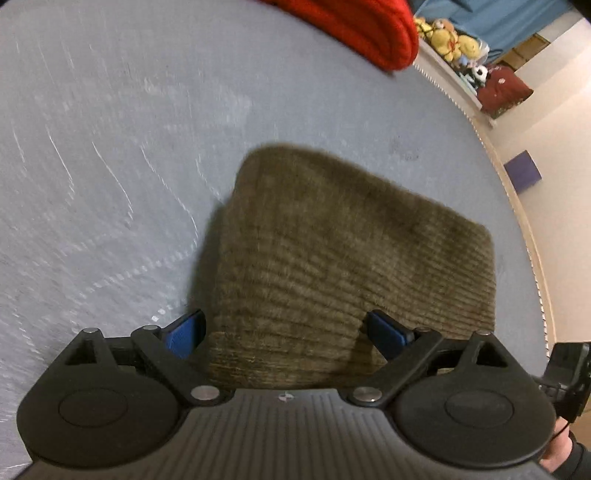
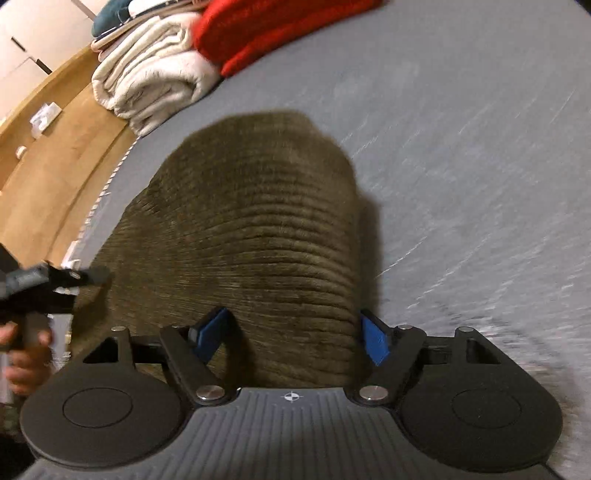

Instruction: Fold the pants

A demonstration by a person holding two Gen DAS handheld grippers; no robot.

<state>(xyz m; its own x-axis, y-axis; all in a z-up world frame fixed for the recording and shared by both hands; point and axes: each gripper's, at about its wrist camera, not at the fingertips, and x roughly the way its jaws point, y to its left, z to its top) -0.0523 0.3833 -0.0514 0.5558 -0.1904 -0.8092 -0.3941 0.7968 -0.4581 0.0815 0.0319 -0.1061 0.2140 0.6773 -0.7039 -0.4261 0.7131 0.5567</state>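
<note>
The olive-brown corduroy pants (image 1: pixel 343 251) lie folded into a compact rectangle on the grey bed sheet (image 1: pixel 110 147). They also show in the right wrist view (image 2: pixel 258 229). My left gripper (image 1: pixel 286 334) is open, its blue fingers (image 1: pixel 183 334) spread over the near edge of the pants without holding them. My right gripper (image 2: pixel 293 339) is open too, its blue pads (image 2: pixel 375 341) standing apart over the pants' near right edge. The left gripper's body (image 2: pixel 40 284) shows at the left in the right wrist view.
A red folded garment (image 1: pixel 362 33) lies at the far side of the bed, also in the right wrist view (image 2: pixel 266 29). Folded white blankets (image 2: pixel 147 81) sit next to it. Plush toys (image 1: pixel 450 40) line a shelf. Wooden floor (image 2: pixel 55 147) lies beyond the bed edge.
</note>
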